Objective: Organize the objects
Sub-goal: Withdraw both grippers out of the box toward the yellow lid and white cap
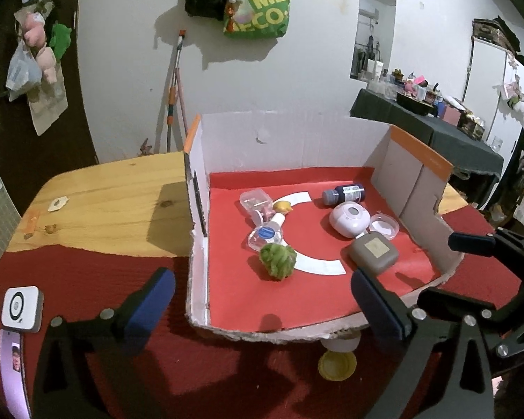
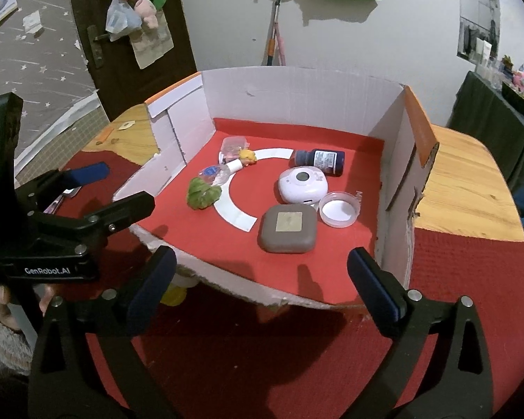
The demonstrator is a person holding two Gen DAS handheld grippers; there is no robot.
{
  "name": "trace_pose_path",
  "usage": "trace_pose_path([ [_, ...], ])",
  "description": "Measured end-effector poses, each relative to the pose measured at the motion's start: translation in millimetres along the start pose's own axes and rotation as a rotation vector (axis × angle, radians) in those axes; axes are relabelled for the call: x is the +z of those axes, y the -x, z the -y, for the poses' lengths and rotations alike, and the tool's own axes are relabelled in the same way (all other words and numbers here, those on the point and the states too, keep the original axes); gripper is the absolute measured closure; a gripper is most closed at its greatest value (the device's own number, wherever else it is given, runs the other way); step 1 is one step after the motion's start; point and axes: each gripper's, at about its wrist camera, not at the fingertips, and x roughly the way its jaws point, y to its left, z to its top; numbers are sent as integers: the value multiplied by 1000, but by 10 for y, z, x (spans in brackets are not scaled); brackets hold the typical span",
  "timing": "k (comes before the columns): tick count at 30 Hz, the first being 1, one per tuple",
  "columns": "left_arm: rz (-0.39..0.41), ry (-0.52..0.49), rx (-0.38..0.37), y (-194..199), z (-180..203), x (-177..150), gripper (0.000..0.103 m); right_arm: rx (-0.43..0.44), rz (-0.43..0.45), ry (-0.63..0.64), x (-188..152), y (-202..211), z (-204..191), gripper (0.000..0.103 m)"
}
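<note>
An open cardboard box [image 1: 290, 132] [image 2: 297, 87] with a red floor holds several objects: a green leafy toy [image 1: 277, 260] [image 2: 202, 193], a clear bottle [image 1: 265, 234] [image 2: 215, 173], a yellow toy [image 1: 283, 206] [image 2: 247, 155], a dark blue bottle [image 1: 344, 192] [image 2: 319, 160], a white round device [image 1: 349, 218] [image 2: 302, 185], a grey square case [image 1: 373, 251] [image 2: 287, 228] and a round clear lid [image 1: 384, 224] [image 2: 339, 208]. My left gripper [image 1: 262, 300] [image 2: 104, 188] is open and empty before the box's front edge. My right gripper [image 2: 262, 279] [image 1: 419, 258] is open and empty at the box's front right.
A yellow cap [image 1: 336, 365] [image 2: 173, 295] lies under the box's front lip on the red cloth. A white square device [image 1: 20, 308] and a phone [image 1: 14, 370] lie at the near left. Bare wood tabletop [image 1: 104, 202] [image 2: 464, 181] flanks the box.
</note>
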Motion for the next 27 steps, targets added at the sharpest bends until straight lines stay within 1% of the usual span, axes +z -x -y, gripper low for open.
trace_pose_path([
  [2, 8, -12, 2, 45, 28, -7, 0, -1, 1, 5, -20, 26, -18, 0],
  [7, 28, -30, 4, 163, 71, -24, 0, -5, 9, 19, -67, 111, -80, 0],
  [18, 53, -22, 12, 375, 56, -91, 0, -9, 58, 35, -155, 333, -182, 0],
  [23, 49, -23, 11, 409, 72, -142, 0, -11, 65, 36, -200, 381, -201, 0],
  [27, 41, -26, 9, 417, 94, -198, 0, -4, 51, 31, -263, 372, -204, 0],
])
